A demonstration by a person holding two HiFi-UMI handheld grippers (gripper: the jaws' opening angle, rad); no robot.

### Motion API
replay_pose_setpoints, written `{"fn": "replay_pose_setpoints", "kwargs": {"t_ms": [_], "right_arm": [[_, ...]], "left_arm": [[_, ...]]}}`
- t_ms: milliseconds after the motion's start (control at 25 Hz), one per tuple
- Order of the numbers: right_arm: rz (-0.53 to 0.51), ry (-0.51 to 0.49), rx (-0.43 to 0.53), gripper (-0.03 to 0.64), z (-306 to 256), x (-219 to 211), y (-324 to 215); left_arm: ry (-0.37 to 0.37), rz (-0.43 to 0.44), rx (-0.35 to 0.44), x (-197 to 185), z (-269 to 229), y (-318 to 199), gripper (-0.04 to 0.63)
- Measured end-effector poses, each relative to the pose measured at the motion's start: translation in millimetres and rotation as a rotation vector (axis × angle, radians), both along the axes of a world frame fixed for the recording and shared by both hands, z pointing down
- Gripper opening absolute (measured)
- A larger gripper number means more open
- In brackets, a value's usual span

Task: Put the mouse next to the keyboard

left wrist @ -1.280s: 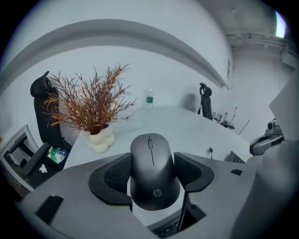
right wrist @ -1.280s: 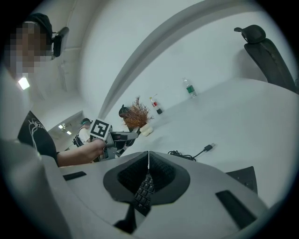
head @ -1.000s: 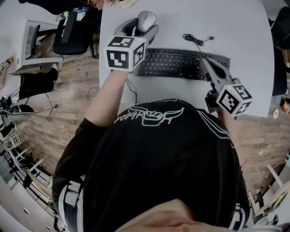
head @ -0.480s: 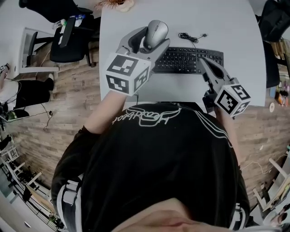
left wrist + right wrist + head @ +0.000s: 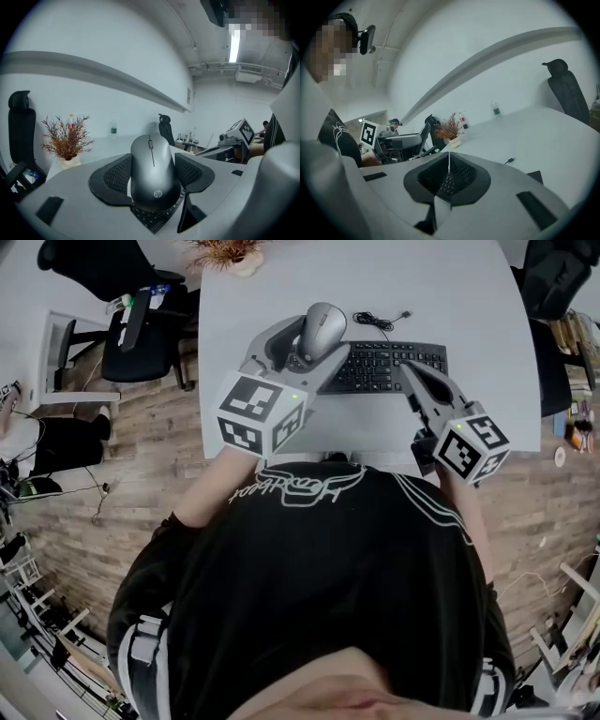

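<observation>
The left tongs (image 5: 154, 174) stand wide, their two ribbed black pads pressed against the sides of the grey mouse (image 5: 153, 169), which sits between them with its scroll wheel pointing away from the camera. Keyboard keys show just beneath the mouse's near end in the left gripper view. In the head view the gripped mouse is upper centre in the frame, over the left end of the black keyboard (image 5: 392, 367).

The right tongs (image 5: 449, 155) are closed, tips meeting, with nothing gripped. A few keys show through the slit below the tips. In the head view they point at the right part of the keyboard from lower right.

Each of the tongs carries a cube with square markers, the left cube (image 5: 261, 414) at centre left and the right cube (image 5: 472, 448) at centre right.

The keyboard lies on the white desk (image 5: 473, 329), with a loose black cable (image 5: 377, 321) just above it. A dried plant in a pot (image 5: 225, 255) stands at the desk's top edge. Off the desk at upper left is a black office chair (image 5: 141, 320) on the wood floor (image 5: 122, 437). The person's black shirt (image 5: 319, 587) fills the lower frame.
</observation>
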State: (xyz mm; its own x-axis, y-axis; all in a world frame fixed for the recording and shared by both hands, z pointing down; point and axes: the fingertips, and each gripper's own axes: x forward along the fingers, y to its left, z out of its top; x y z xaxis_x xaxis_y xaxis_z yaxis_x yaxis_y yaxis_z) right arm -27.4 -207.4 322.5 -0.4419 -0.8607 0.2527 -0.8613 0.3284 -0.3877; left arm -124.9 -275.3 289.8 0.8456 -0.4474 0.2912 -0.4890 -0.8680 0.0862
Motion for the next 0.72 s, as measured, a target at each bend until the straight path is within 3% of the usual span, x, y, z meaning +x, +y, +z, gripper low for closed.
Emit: {"fn": "replay_pose_setpoints", "kwargs": {"t_ms": [400,720], "right_arm": [[0.031,-0.027,0.005,0.011,3.5,57.2,53.5],[0.024,-0.041,0.010,0.011,7.3,106.7,122.1]], "left_arm": [[-0.025,-0.015,-0.042,53.5,8.7,51.4,0.298],[-0.026,-0.030,-0.057,102.9,12.4,123.8,0.298]]}}
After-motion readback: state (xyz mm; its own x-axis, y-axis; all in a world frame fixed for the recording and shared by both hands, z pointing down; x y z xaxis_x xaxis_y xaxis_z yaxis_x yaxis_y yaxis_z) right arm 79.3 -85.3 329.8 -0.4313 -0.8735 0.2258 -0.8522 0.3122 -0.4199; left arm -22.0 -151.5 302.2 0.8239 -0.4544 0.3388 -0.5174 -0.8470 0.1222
